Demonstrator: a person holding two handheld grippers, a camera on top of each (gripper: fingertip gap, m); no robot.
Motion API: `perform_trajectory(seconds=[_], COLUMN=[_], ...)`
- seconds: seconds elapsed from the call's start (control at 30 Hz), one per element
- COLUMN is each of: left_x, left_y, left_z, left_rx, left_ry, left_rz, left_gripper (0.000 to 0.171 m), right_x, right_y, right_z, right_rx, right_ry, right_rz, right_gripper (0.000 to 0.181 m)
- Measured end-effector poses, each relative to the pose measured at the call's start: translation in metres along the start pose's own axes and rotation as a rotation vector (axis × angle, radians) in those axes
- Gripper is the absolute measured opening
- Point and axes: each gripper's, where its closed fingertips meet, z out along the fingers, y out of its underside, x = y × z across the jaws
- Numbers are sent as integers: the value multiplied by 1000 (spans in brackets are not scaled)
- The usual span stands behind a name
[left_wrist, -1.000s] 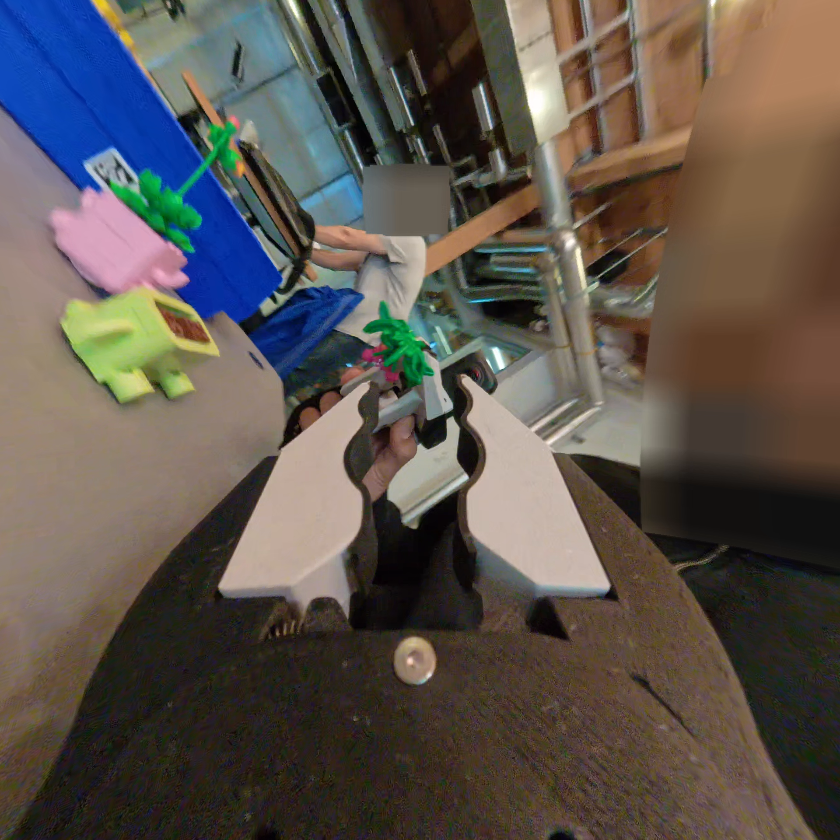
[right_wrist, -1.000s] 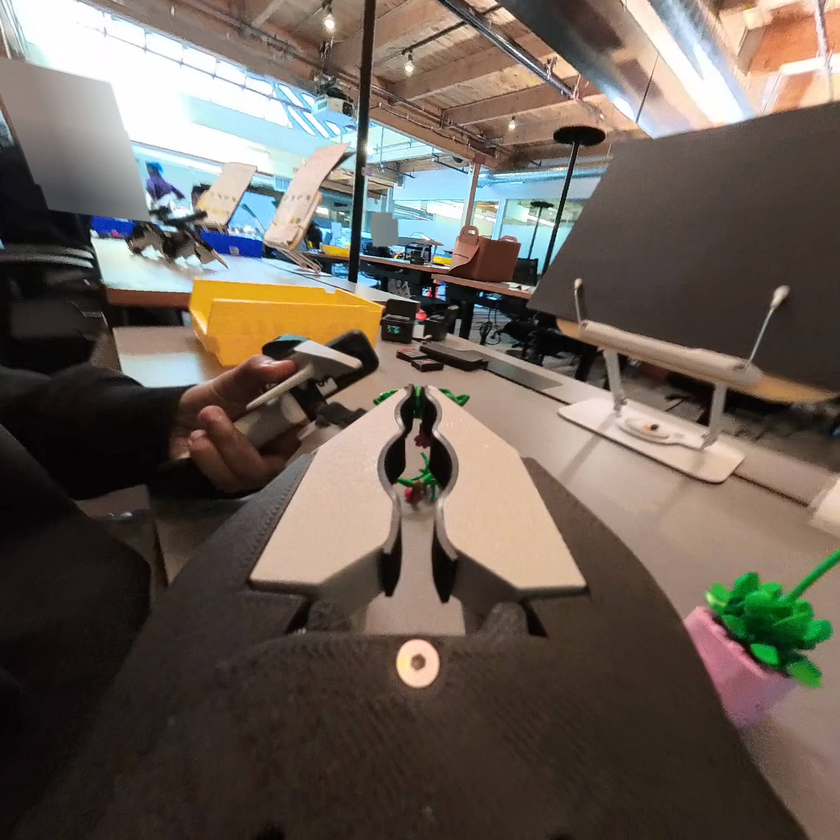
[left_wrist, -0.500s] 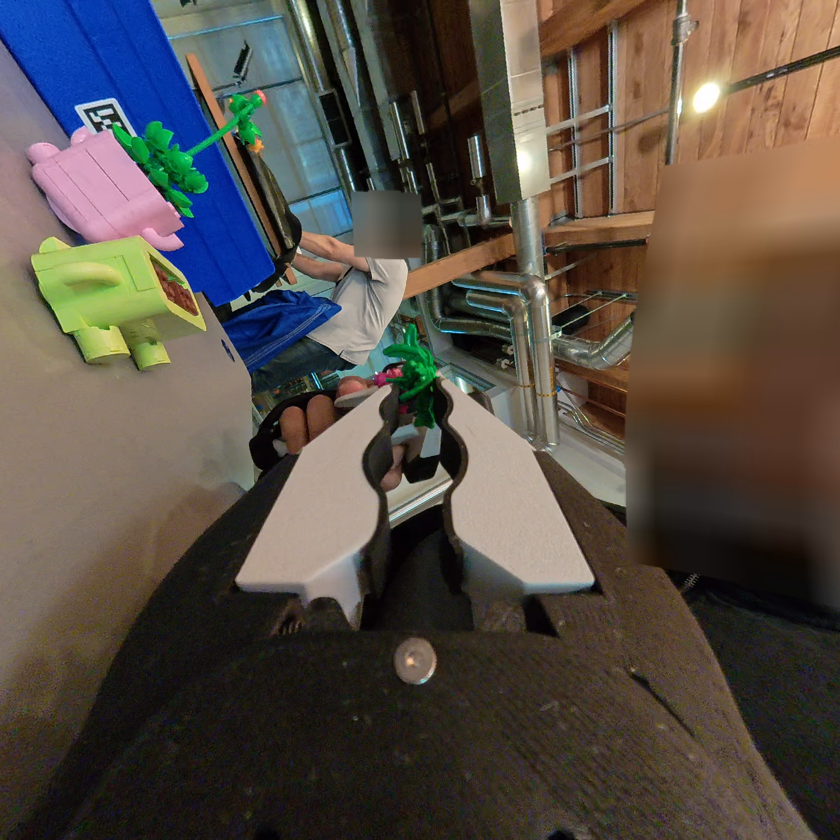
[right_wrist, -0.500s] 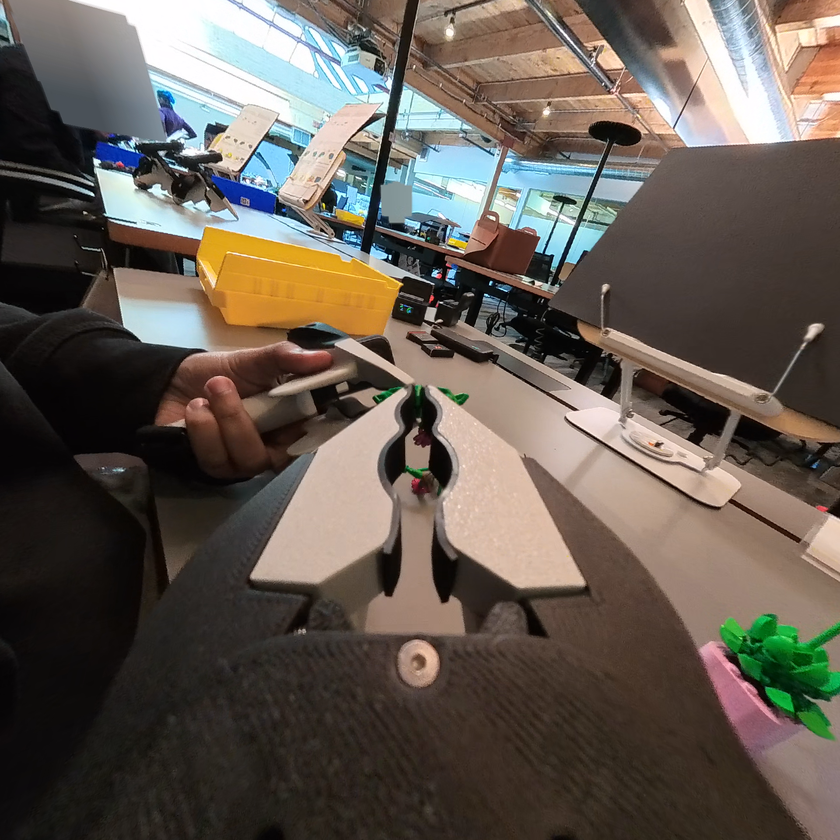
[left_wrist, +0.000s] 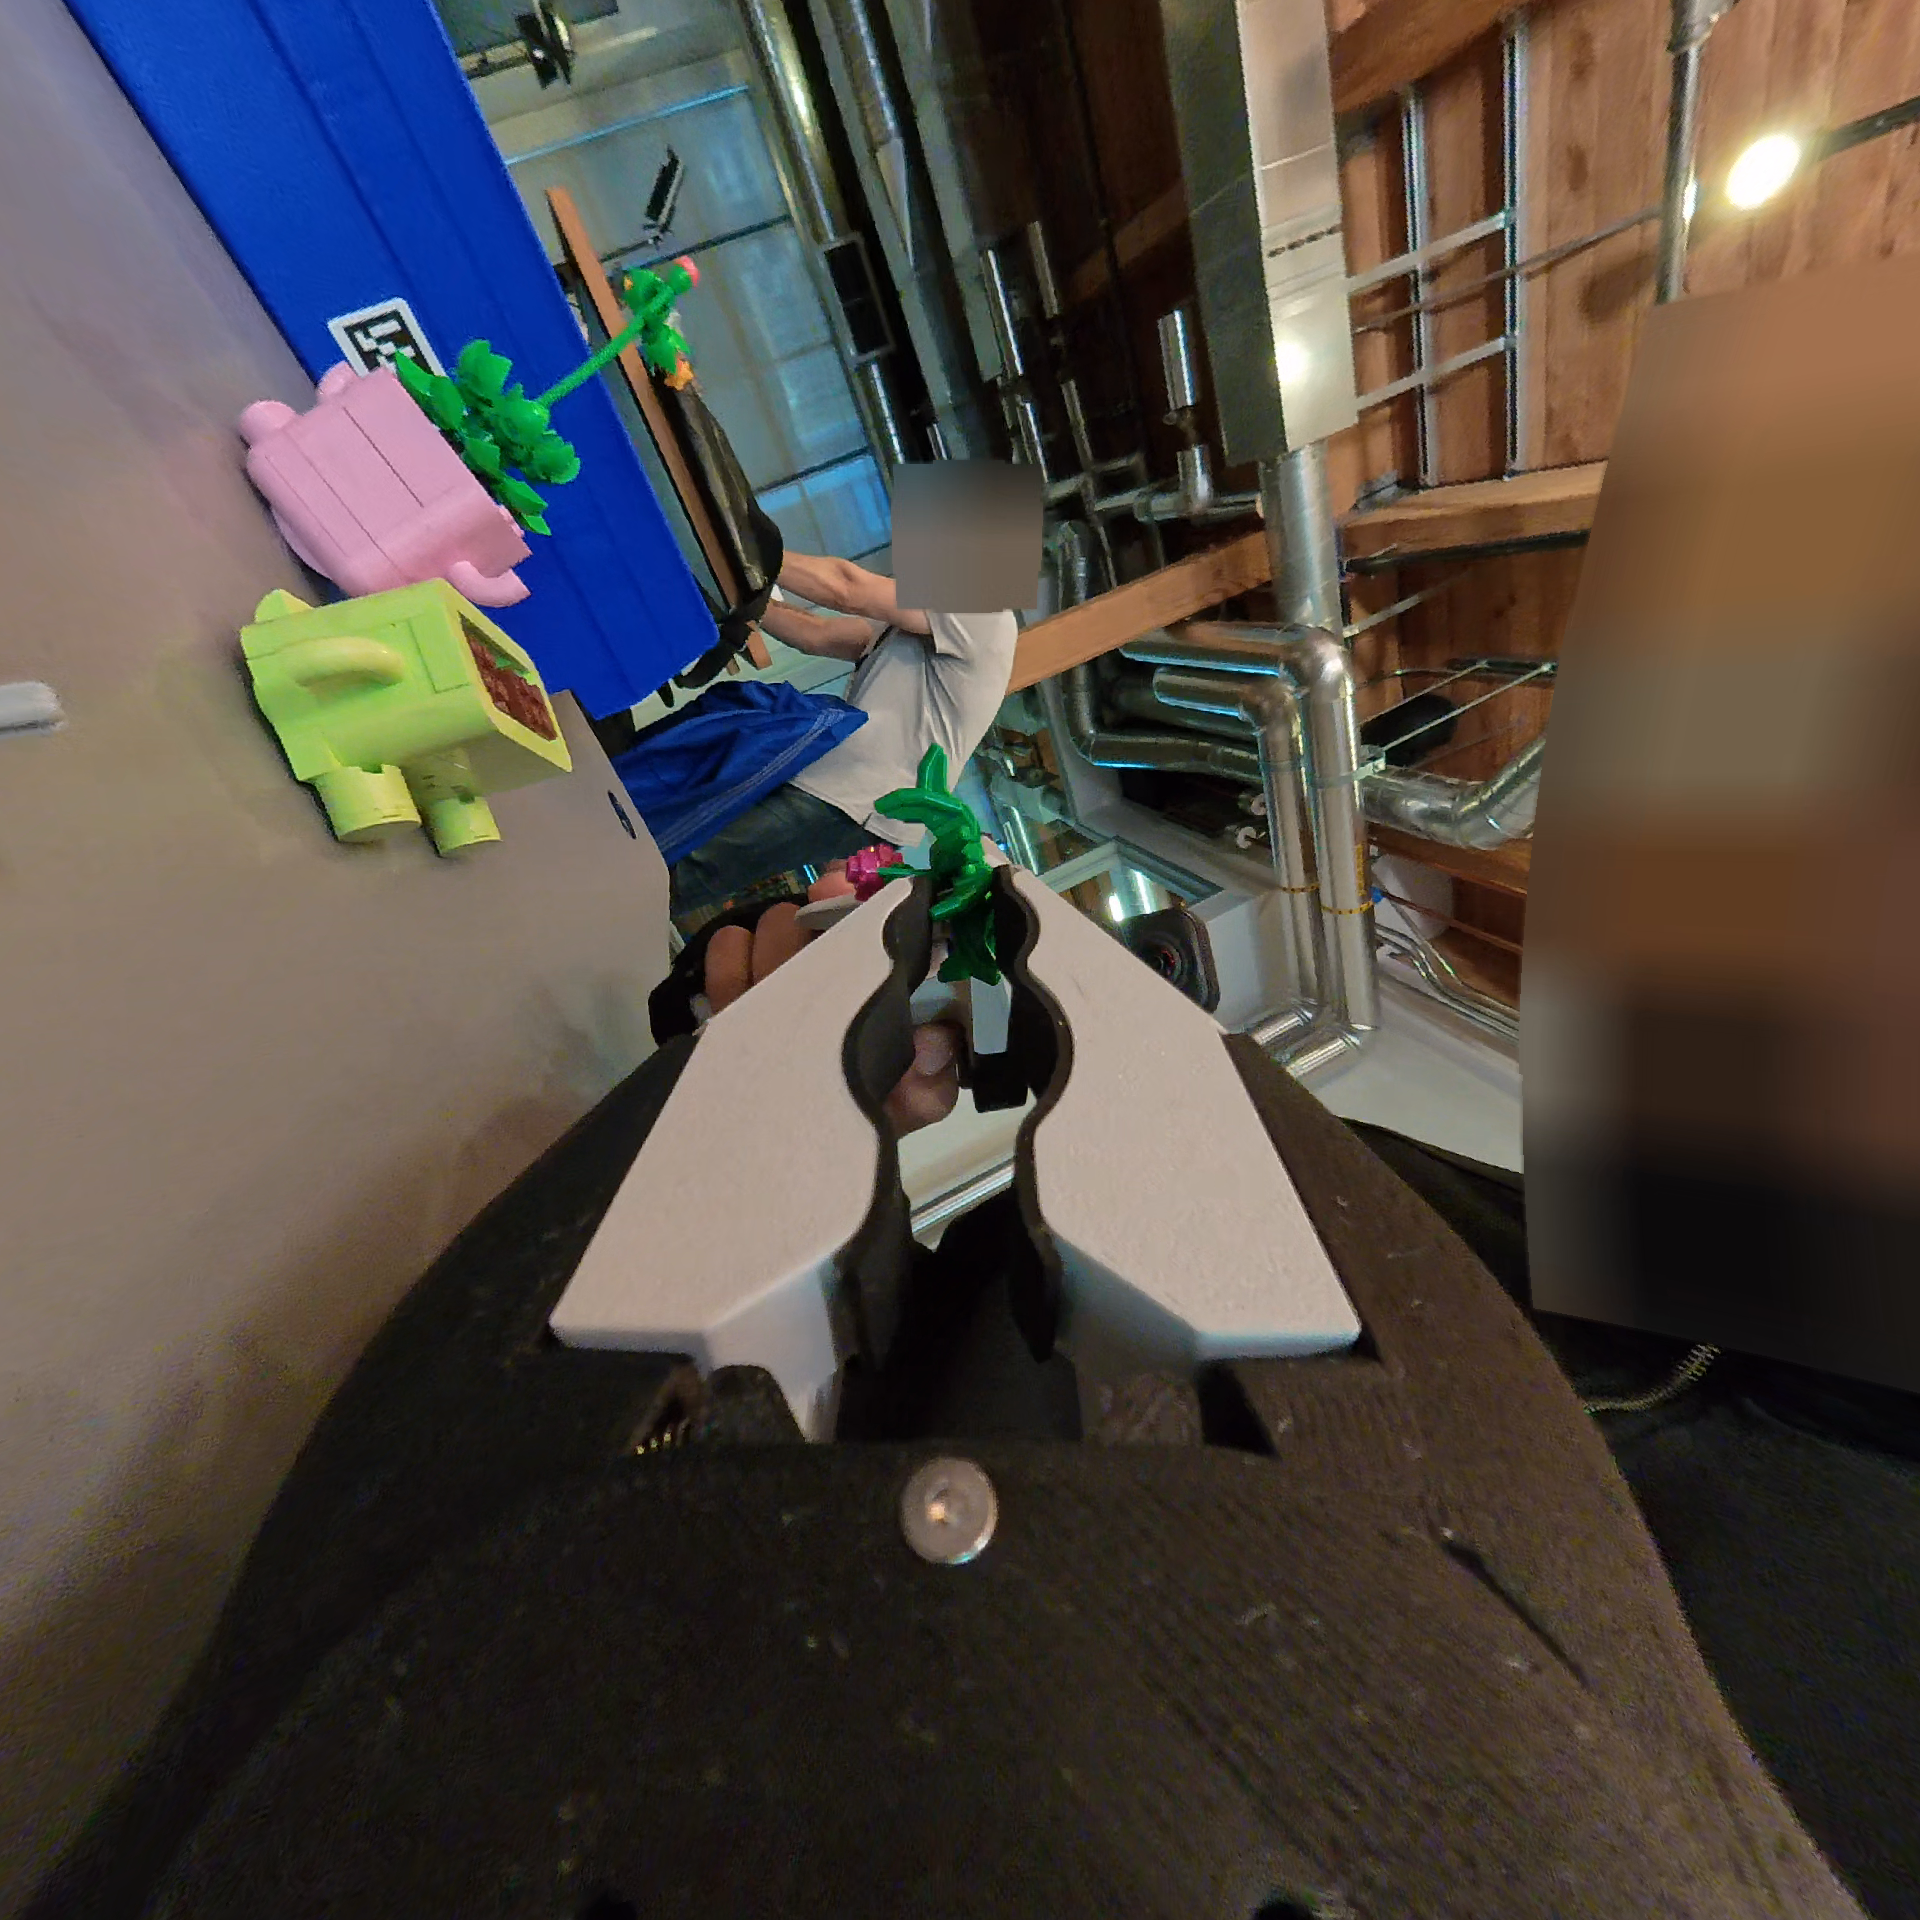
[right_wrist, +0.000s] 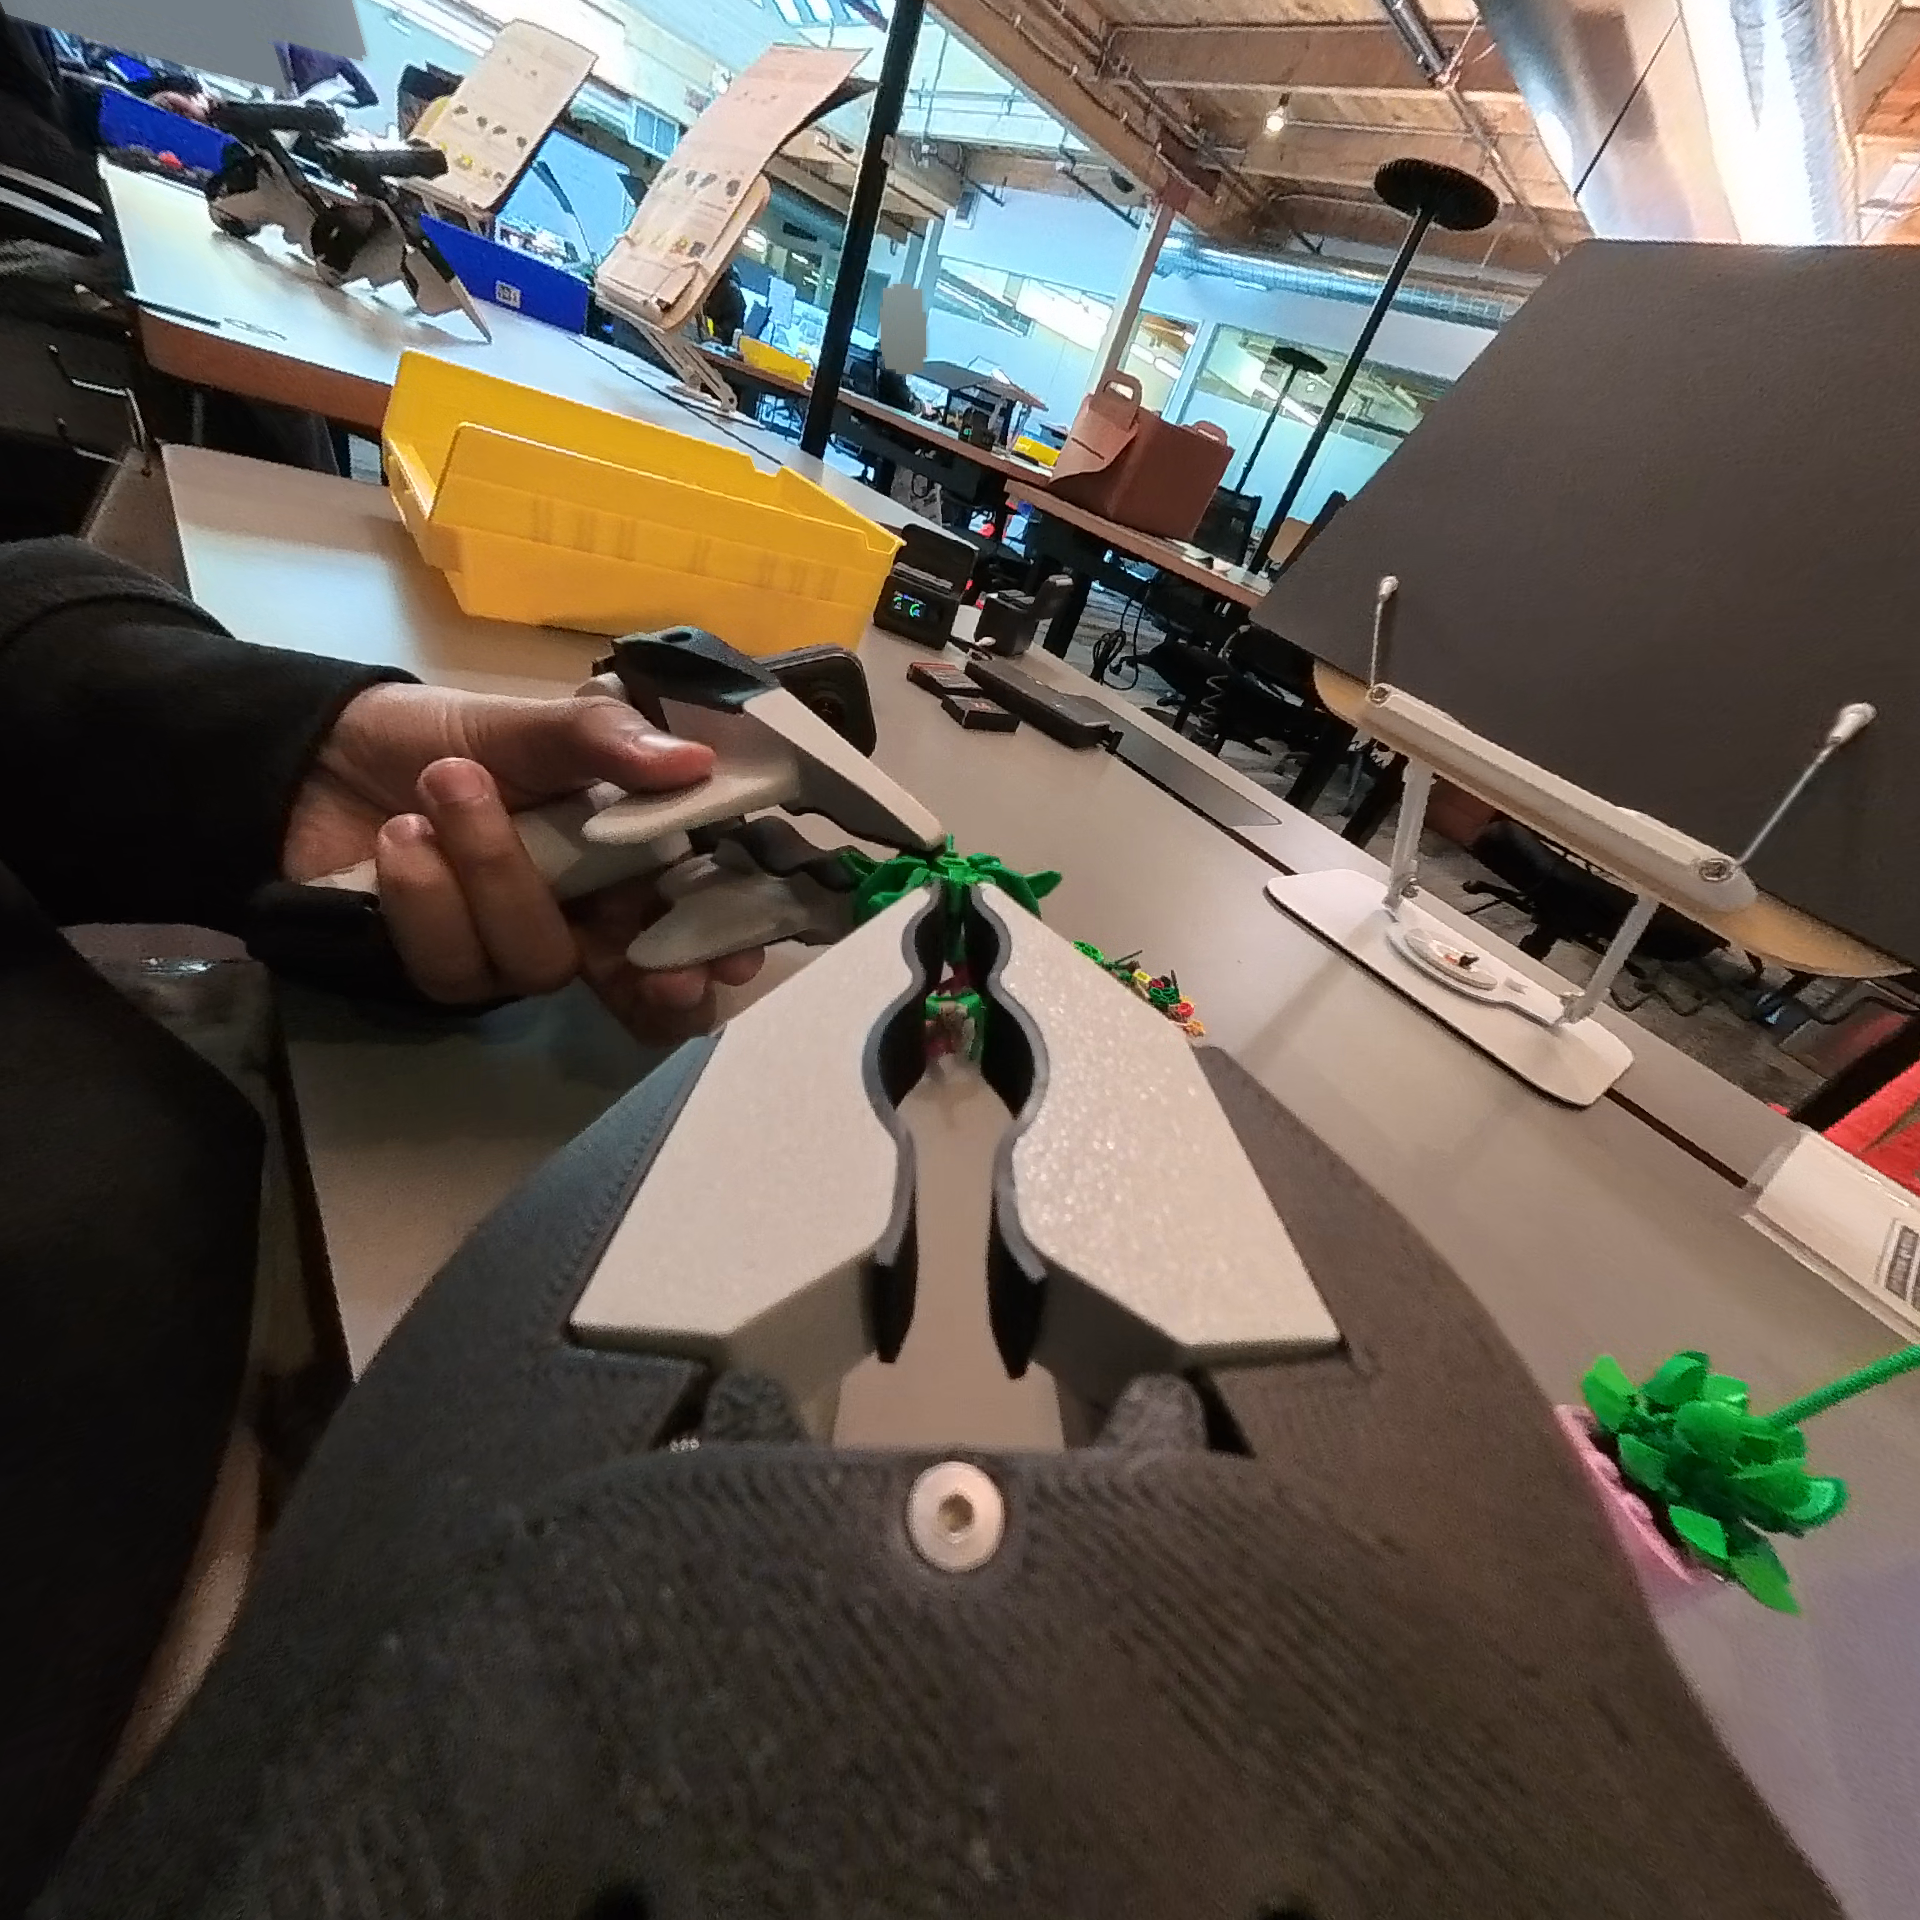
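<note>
Both grippers pinch one green toy plant sprig (left_wrist: 961, 883): left gripper (left_wrist: 958, 883) and right gripper (right_wrist: 954, 896) at tips, above grey table (right_wrist: 1195, 831).

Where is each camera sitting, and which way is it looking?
Left wrist view: on the left hand-held gripper, rolled sideways, so the table stands like a wall; looks along its fingers at the green sprig; the person's right hand shows behind.
Right wrist view: on the right hand-held gripper, looking across the table; the left hand and black sleeve show.
Shared: the sprig, the pink pot, each other's gripper.
</note>
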Motion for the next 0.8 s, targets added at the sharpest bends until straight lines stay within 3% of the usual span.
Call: perform_trajectory(seconds=[0.37, 0.53, 0.8], left_x=[-6, -1, 11], left_y=[-2, -5, -3], left_z=[-3, 0, 2], left_rx=[-2, 52, 32], left_ry=[-96, -69, -7], left_rz=[115, 94, 107], left_gripper=[3, 2, 0], right_x=[1, 4, 6], right_y=[12, 7, -5], right_z=[4, 4, 1], right_rx=[-83, -75, 94], right_ry=[-8, -27, -208], right_rz=[91, 252, 693], right_gripper=[0, 0, 0])
